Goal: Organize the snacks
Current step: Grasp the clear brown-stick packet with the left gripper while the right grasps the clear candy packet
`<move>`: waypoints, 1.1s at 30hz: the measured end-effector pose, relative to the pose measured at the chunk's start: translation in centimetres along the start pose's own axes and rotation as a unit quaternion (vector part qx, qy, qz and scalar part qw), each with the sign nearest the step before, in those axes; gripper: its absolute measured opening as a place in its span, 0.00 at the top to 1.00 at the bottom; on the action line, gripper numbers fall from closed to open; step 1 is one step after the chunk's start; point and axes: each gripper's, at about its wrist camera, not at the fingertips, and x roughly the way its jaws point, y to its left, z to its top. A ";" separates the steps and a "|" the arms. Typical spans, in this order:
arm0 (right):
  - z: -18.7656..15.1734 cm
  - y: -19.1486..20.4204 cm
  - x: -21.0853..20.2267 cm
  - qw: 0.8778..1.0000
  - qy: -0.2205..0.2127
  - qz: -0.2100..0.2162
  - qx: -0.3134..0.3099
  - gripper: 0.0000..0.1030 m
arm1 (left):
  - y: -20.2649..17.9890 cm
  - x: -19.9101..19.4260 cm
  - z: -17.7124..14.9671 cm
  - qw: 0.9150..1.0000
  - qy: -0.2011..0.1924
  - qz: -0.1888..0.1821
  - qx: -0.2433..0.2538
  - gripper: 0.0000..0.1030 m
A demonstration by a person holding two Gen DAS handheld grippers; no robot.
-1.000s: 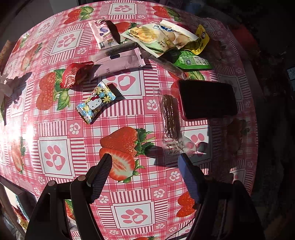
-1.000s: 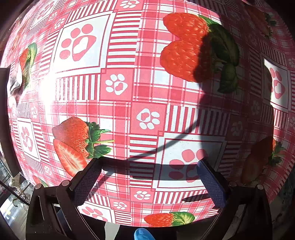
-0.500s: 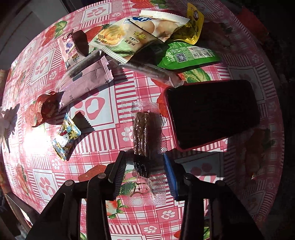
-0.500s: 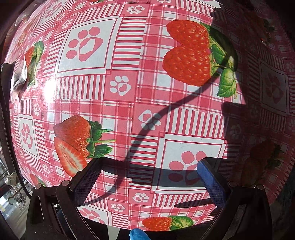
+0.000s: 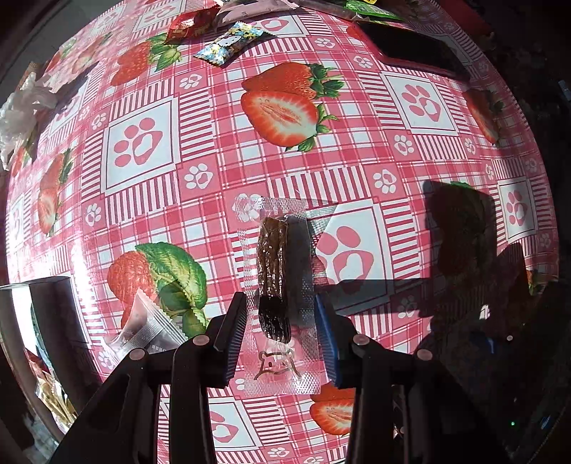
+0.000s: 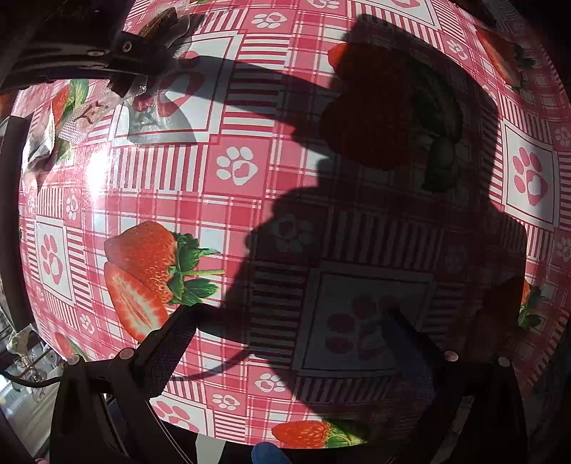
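Left gripper (image 5: pixel 280 323) points straight down over the table (image 5: pixel 410 171), which is covered in a pink check cloth printed with strawberries and paw prints. Jaws are narrow and clamped on a clear-wrapped brown snack bar (image 5: pixel 274 282); both pads press the sides of the wrapper near its lower half. The bar hangs lengthwise between the fingers, its far end sticking out past the fingertips, its near end with a small printed bear face lying back between the finger arms. The wrapper casts its own shadow on the cloth to the right, so the bar appears lifted clear of the surface.

Other snacks seen from the left wrist: a blue cartoon-cat candy packet (image 5: pixel 230 43) and a red foil packet (image 5: pixel 189 23) at the far edge, well apart from the gripper. A dark tray with a red rim (image 5: pixel 414 48) lies at far right. A small clear-and-white sachet (image 5: pixel 146 326) lies just left of the left finger, on a strawberry-leaf print. A box (image 5: pixel 39 314) with packets inside stands at the near left edge of the table. Crumpled white plastic (image 5: pixel 18 114) sits at the far left.

Right gripper (image 6: pixel 285 321) hovers over bare cloth, jaws wide apart with nothing between them, partly in heavy shadow. In its view the left gripper appears at upper left, holding the wrapper.
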 end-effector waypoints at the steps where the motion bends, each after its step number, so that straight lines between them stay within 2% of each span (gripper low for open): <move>1: -0.1 0.0 -0.1 1.000 -0.002 0.000 -0.001 0.00 | 0.7 -0.1 -1.6 1.000 0.003 0.007 -0.002 0.59; 7: -0.4 0.3 -0.4 1.000 -0.007 -0.003 -0.008 0.00 | 5.4 0.2 -9.9 0.999 0.018 0.041 -0.025 0.58; 11: -0.6 0.4 -0.5 1.000 -0.008 -0.004 -0.012 0.00 | 6.4 1.1 -12.1 0.999 0.022 0.046 -0.014 0.56; 13: -0.6 0.3 -0.7 1.000 -0.009 -0.004 -0.013 0.00 | 6.1 1.4 -12.2 0.999 0.013 0.052 -0.002 0.53; 15: -0.6 0.2 -0.9 1.000 -0.009 -0.005 -0.013 0.00 | 4.6 1.5 -10.3 0.998 0.006 0.063 0.001 0.36; 16: -0.6 0.2 -0.9 1.000 -0.008 -0.005 -0.013 0.00 | 4.6 1.5 -10.1 0.998 0.005 0.063 -0.002 0.34; 19: -0.6 0.2 -0.9 1.000 -0.011 -0.005 -0.013 0.00 | 5.7 1.4 -7.6 0.998 0.012 0.046 -0.031 0.31; 21: -0.6 0.4 -0.9 1.000 -0.005 -0.006 -0.014 0.00 | 7.1 1.3 -7.9 0.998 0.012 0.052 -0.043 0.31; 24: 0.9 1.0 -1.1 1.000 0.018 -0.006 -0.016 0.00 | 9.1 0.0 -10.2 0.998 0.000 0.041 -0.046 0.31; 28: 3.5 4.6 -4.1 0.998 -0.026 0.022 -0.053 0.00 | 9.8 -2.3 -12.6 0.998 -0.023 0.031 -0.046 0.30; 33: 7.8 12.7 -7.4 0.986 -0.067 0.033 -0.146 0.00 | 13.0 -4.4 -16.7 0.997 -0.034 0.013 -0.069 0.27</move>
